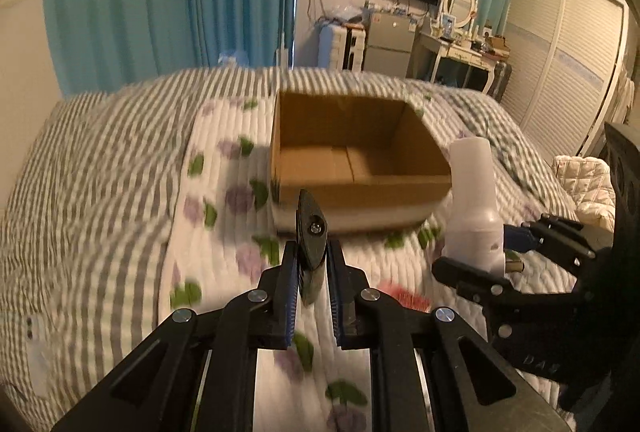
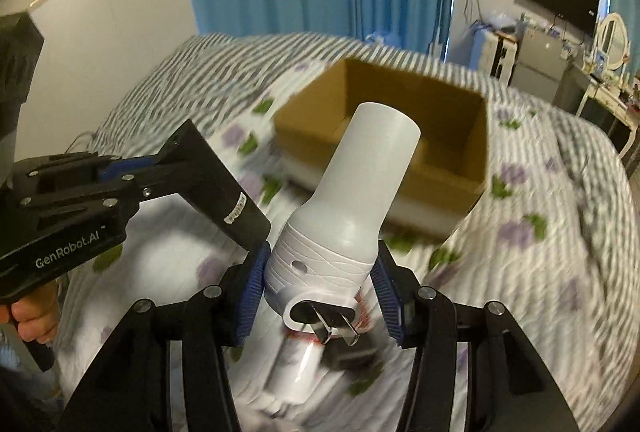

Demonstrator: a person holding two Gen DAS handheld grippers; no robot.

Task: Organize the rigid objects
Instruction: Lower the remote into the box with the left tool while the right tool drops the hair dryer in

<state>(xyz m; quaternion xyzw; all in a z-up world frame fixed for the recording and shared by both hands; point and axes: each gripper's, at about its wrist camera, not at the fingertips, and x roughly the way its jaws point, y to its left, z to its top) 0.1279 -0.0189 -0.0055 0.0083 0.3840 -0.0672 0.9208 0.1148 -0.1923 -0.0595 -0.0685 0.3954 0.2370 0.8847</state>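
An open, empty cardboard box point(image 1: 360, 152) sits on the bed ahead of both grippers; it also shows in the right wrist view point(image 2: 440, 136). My left gripper point(image 1: 312, 264) is shut on a flat black pointed object point(image 1: 313, 232), held upright above the quilt; it also shows in the right wrist view point(image 2: 224, 192). My right gripper point(image 2: 320, 284) is shut on a white plug-in device point(image 2: 352, 204) with two metal prongs facing me. That device also shows in the left wrist view point(image 1: 474, 208), right of the box.
The bed has a flowered white quilt point(image 1: 224, 232) over a grey striped cover point(image 1: 80, 192). A white tube point(image 2: 296, 368) and a dark item lie on the quilt under my right gripper. A red item point(image 1: 404, 298) lies between the grippers. Blue curtains, a dresser and wardrobe stand behind.
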